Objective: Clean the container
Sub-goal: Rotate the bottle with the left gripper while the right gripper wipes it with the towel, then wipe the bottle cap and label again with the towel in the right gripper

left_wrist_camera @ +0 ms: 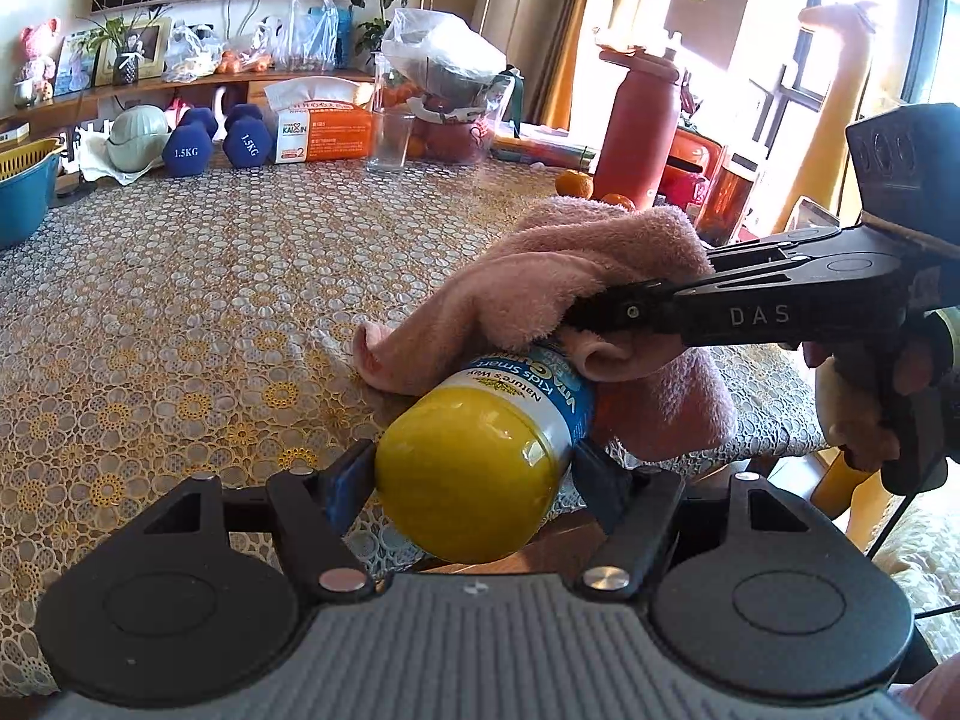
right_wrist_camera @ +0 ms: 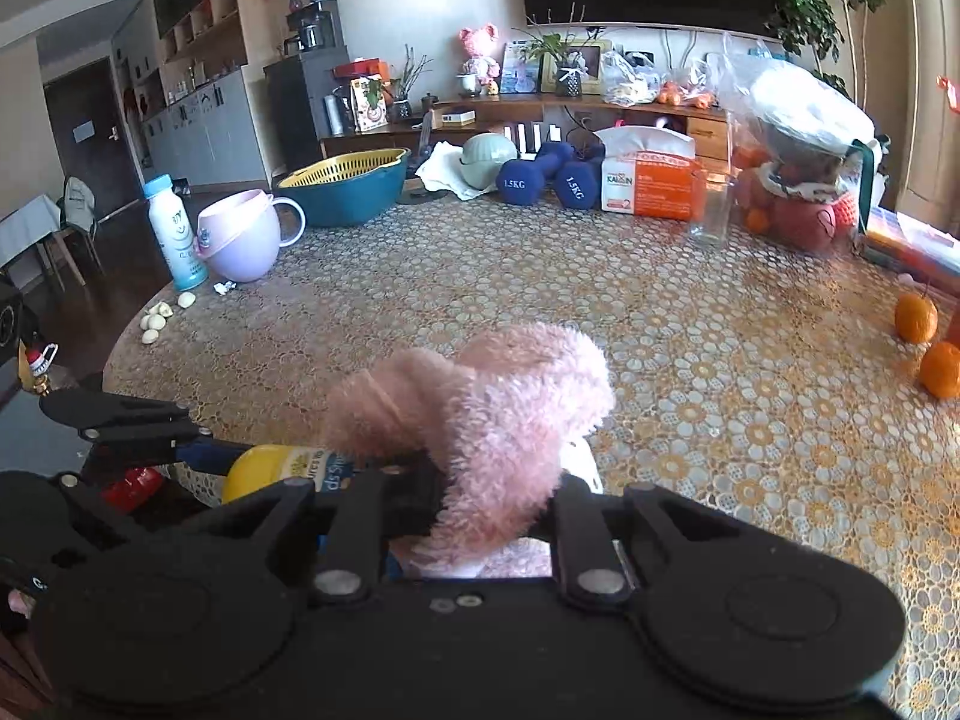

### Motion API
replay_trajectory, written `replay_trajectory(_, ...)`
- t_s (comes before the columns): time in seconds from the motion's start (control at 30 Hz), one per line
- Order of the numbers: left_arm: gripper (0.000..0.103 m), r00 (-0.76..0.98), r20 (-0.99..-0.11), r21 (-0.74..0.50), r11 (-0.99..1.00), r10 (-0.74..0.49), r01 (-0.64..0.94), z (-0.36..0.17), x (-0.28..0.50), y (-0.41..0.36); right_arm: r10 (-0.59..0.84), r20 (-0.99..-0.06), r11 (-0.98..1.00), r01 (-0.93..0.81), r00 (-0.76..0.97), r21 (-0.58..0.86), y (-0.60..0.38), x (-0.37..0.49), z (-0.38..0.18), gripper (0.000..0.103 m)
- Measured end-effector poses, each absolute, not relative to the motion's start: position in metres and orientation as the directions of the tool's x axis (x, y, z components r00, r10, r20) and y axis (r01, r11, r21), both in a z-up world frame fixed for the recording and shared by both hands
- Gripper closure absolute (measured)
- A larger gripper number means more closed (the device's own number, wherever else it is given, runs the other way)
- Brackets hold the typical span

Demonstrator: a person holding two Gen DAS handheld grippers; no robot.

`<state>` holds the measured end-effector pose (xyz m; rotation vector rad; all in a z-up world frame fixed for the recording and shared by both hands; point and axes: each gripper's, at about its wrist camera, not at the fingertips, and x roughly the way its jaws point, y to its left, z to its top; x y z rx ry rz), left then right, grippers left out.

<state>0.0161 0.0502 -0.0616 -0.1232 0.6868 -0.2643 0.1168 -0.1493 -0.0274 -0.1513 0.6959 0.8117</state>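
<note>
A vitamin bottle (left_wrist_camera: pixel 480 462) with a yellow cap and a blue-and-white label lies sideways, cap toward the left wrist camera. My left gripper (left_wrist_camera: pixel 474 474) is shut on it, one finger on each side of the cap end. A pink fluffy towel (left_wrist_camera: pixel 576 282) drapes over the far end of the bottle. My right gripper (left_wrist_camera: pixel 600 312) comes in from the right and is shut on the towel. In the right wrist view the towel (right_wrist_camera: pixel 486 420) bulges between the right gripper's (right_wrist_camera: pixel 480 510) fingers, and the bottle (right_wrist_camera: pixel 270 468) shows at lower left, mostly hidden.
The lace-covered table (right_wrist_camera: pixel 720 360) carries two oranges (right_wrist_camera: pixel 927 342), a glass (right_wrist_camera: pixel 711 210), tissue box (right_wrist_camera: pixel 651 186), blue dumbbells (right_wrist_camera: pixel 546 180), teal basin (right_wrist_camera: pixel 348 192), lilac jug (right_wrist_camera: pixel 240 234), milk bottle (right_wrist_camera: pixel 174 234). A red flask (left_wrist_camera: pixel 639 126) stands at the right edge.
</note>
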Motion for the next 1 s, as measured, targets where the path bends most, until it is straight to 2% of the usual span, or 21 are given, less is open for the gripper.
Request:
replay_trajectory(0.1, 0.032, 0.735, -0.627, -0.180, 0.966, -0.259, 0.187, -0.066, 0.019, 0.049, 0.547, -0.642, 0.720, -0.693, 0.538, 0.032, -0.153, 0.117, -0.030, 0.087)
replay_trajectory(0.23, 0.032, 0.750, -0.628, -0.094, 0.977, -0.206, 0.189, -0.067, 0.028, 0.045, 0.515, -0.626, 0.760, -0.649, 0.585, 0.018, -0.162, 0.127, -0.019, 0.088)
replay_trajectory(0.4, 0.032, 0.769, -0.611, -0.026, 0.975, -0.190, 0.220, -0.066, 0.043, 0.036, 0.614, -0.546, 0.701, -0.712, 0.570, 0.045, -0.145, 0.124, 0.014, 0.088)
replay_trajectory(0.5, 0.032, 0.772, -0.609, -0.001, 0.973, -0.184, 0.231, -0.067, 0.049, 0.033, 0.674, -0.530, 0.629, -0.776, 0.514, 0.047, -0.121, 0.118, 0.024, 0.088)
replay_trajectory(0.73, 0.032, 0.769, -0.609, 0.012, 0.967, -0.195, 0.254, -0.070, 0.054, 0.035, 0.713, -0.594, 0.513, -0.855, 0.373, 0.079, -0.074, 0.113, 0.005, 0.088)
replay_trajectory(1.0, 0.032, 0.765, -0.610, -0.011, 0.968, -0.206, 0.251, -0.071, 0.055, 0.038, 0.633, -0.649, 0.544, -0.839, 0.422, -0.015, -0.075, 0.121, -0.016, 0.088)
